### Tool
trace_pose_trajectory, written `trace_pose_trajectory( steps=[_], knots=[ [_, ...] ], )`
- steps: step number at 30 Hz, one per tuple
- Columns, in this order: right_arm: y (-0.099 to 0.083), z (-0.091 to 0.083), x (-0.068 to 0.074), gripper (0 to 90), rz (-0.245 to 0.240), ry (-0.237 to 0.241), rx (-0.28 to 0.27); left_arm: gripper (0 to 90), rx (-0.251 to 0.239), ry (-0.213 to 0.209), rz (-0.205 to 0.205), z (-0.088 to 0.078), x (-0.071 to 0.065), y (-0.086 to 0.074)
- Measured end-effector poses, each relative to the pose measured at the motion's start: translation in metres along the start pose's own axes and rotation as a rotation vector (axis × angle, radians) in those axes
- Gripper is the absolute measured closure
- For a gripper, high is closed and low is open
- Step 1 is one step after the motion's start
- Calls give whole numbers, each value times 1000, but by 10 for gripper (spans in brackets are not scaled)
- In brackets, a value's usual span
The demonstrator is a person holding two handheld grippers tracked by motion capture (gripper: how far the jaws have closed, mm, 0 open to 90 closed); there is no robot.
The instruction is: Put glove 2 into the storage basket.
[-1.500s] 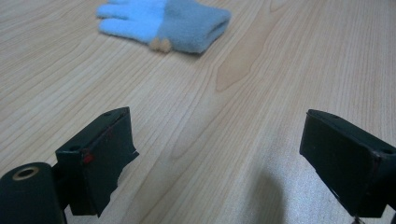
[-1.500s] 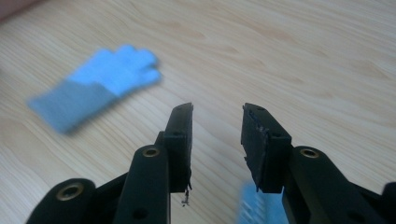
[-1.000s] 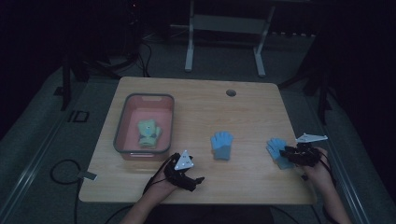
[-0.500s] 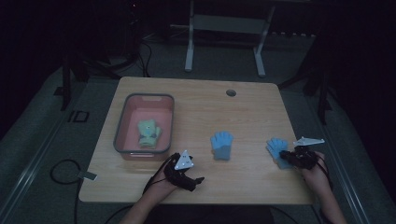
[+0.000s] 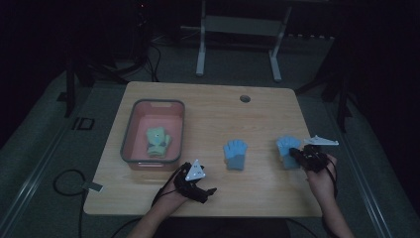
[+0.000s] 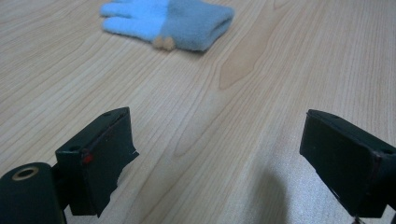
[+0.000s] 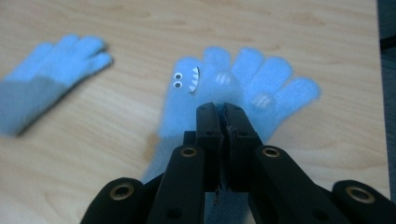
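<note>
A light blue glove with a monster face (image 7: 261, 79) lies on the wooden table (image 5: 208, 109) at the right. My right gripper (image 7: 223, 112) is shut on its palm, the jaws pressed together with fabric pinched between them; in the high view the right gripper (image 5: 298, 154) sits at that glove (image 5: 285, 147). A second blue glove with a grey cuff (image 5: 235, 154) lies at the table's middle, also the blurred glove (image 7: 51, 84) at left. My left gripper (image 5: 205, 193) rests near the front edge, open (image 6: 224, 158) and holding nothing, facing that glove (image 6: 173, 21).
A pink bin with a grey rim (image 5: 130, 134) stands at the left and holds a green glove (image 5: 157, 140). A round cable hole (image 5: 244, 98) is at the table's back. The right table edge is close to my right hand.
My right gripper has shifted a little left and away onto the right glove, and its jaws have closed on it. The left gripper has stayed still.
</note>
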State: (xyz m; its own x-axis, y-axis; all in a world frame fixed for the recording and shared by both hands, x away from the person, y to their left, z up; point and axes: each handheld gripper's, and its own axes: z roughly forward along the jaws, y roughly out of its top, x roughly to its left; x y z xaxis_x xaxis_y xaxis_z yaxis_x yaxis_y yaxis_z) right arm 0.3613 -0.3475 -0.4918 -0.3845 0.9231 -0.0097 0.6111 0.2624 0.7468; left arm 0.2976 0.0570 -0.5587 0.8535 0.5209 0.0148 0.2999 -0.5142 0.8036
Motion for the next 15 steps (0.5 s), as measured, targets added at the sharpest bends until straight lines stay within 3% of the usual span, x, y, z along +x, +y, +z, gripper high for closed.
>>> trace_pose_trajectory(
  steps=[7, 15],
  knots=[
    [8, 17, 28, 862, 23, -51, 4, 95, 3, 3, 7, 0, 0, 0],
    [11, 35, 44, 862, 81, -53, 24, 95, 5, 2, 5, 0, 0, 0]
  ],
)
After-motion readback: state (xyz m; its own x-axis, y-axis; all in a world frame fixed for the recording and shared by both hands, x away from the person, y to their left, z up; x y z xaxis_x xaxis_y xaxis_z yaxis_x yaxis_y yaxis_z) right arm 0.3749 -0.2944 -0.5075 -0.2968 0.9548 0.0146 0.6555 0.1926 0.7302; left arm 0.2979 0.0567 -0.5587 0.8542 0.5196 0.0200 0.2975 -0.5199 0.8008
